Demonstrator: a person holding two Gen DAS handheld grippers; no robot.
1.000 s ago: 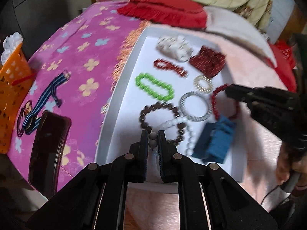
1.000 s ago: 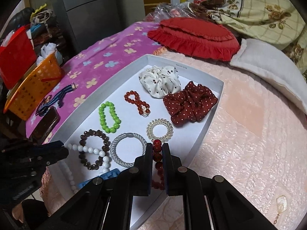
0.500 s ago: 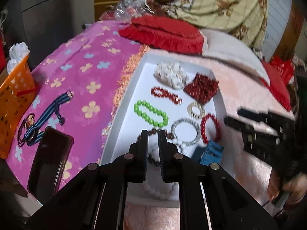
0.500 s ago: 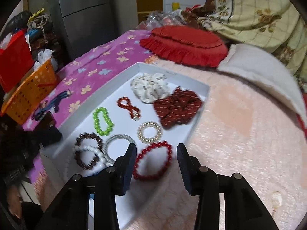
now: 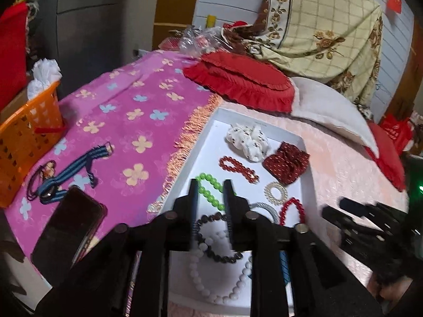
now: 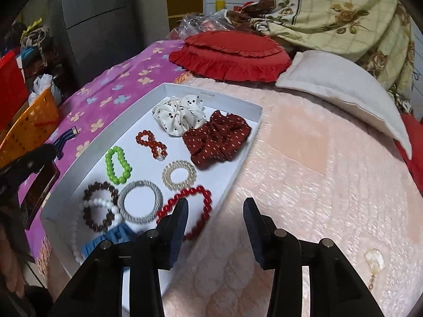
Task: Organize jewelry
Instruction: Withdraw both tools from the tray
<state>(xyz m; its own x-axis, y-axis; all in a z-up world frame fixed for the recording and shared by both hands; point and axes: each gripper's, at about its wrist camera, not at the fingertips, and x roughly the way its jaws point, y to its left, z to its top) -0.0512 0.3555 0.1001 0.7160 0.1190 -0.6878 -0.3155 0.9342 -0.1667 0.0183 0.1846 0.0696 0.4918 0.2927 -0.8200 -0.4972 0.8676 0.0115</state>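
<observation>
Right wrist view: white shallow cardboard tray (image 6: 239,165) lies on a pink quilted bedspread (image 6: 317,174), long axis running from near left to far right. Small print on its far wall is too small to read. Inside, counted: two fabric scrunchies, one cream dotted (image 6: 179,115) and one dark red dotted (image 6: 218,138); one green bead bracelet (image 6: 118,164), one orange-red bead bracelet twisted into a figure eight (image 6: 152,141), one brown bead bracelet (image 6: 99,206), one bright red bead bracelet (image 6: 189,211), one grey corded ring (image 6: 140,206), one clear coil hair tie (image 6: 179,175), one white bead strand (image 5: 222,274), one blue item, partly hidden (image 6: 105,240). Right gripper (image 6: 215,211) hangs above the tray's near right edge, jaws wide, holding nothing. Left gripper (image 5: 210,198) has its jaws narrow and opening, nothing between them
</observation>
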